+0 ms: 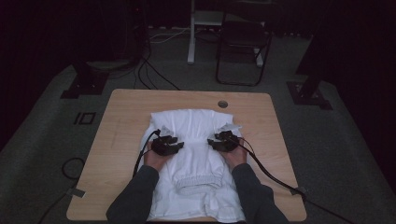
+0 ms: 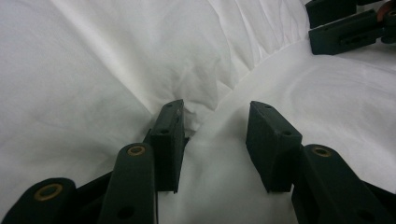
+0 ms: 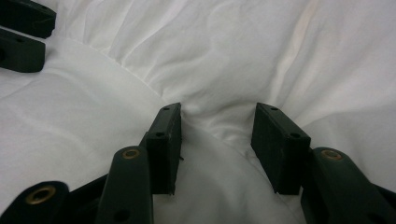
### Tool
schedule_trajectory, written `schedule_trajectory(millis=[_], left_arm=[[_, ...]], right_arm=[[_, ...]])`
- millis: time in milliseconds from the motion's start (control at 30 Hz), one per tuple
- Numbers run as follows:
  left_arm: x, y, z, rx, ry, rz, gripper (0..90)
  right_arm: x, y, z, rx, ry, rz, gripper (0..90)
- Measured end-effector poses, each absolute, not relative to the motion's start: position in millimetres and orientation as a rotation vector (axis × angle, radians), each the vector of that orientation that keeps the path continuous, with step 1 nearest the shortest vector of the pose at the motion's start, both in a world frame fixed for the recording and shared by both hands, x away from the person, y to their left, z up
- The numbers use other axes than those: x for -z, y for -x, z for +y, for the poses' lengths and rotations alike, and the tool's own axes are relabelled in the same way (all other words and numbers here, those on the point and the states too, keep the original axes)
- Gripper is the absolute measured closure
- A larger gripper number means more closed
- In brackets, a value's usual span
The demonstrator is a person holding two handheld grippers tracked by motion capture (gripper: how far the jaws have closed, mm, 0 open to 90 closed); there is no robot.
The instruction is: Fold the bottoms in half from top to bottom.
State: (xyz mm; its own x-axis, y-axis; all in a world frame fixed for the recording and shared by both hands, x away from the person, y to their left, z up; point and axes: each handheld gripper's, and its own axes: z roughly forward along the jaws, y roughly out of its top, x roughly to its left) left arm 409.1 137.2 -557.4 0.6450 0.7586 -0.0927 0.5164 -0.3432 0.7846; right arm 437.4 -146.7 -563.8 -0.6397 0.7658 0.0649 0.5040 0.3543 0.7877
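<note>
A white garment (image 1: pixel 194 135) with an elastic waistband (image 1: pixel 196 183) lies spread across the wooden table (image 1: pixel 126 116), its near end hanging over the front edge. My left gripper (image 1: pixel 173 143) rests on the cloth left of centre, and my right gripper (image 1: pixel 217 140) rests right of centre. In the left gripper view, my left gripper (image 2: pixel 217 109) stands open astride a folded edge of the white cloth (image 2: pixel 93 70). In the right gripper view, my right gripper (image 3: pixel 217 112) is open too, with a raised crease of the cloth (image 3: pixel 210 56) between its jaws. Each view shows the other gripper far off.
A round cable hole (image 1: pixel 222 104) sits near the table's back edge. Behind the table stand a dark chair (image 1: pixel 243 42) and a white post (image 1: pixel 191 32). Cables (image 1: pixel 154 74) run over the grey floor, and black stand bases (image 1: pixel 84 84) flank the table.
</note>
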Motion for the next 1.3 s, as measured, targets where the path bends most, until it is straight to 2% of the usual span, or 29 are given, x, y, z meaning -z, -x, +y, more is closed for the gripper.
schedule_trajectory(millis=[633,833,933,1067,1133,1300], left_arm=[[560,-341,133,-0.349,-2.043,0.957,56.3],[555,-334,133,-0.336,-2.052,0.958,53.7],[538,-341,135,-0.392,-2.061,0.952,51.5],[504,-366,151,-0.576,-1.946,0.996,45.9],[495,-386,161,-0.629,-1.891,1.057,40.1],[511,-439,172,-0.662,-1.946,1.220,29.6]], right_arm=[[568,-365,-154,-1.174,-1.075,2.323,51.9],[569,-358,-156,-1.182,-1.069,2.333,51.9],[569,-359,-156,-1.184,-1.071,2.332,51.9],[569,-359,-156,-1.185,-1.070,2.332,51.9],[569,-359,-156,-1.185,-1.071,2.331,51.9],[569,-359,-156,-1.185,-1.071,2.331,51.9]])
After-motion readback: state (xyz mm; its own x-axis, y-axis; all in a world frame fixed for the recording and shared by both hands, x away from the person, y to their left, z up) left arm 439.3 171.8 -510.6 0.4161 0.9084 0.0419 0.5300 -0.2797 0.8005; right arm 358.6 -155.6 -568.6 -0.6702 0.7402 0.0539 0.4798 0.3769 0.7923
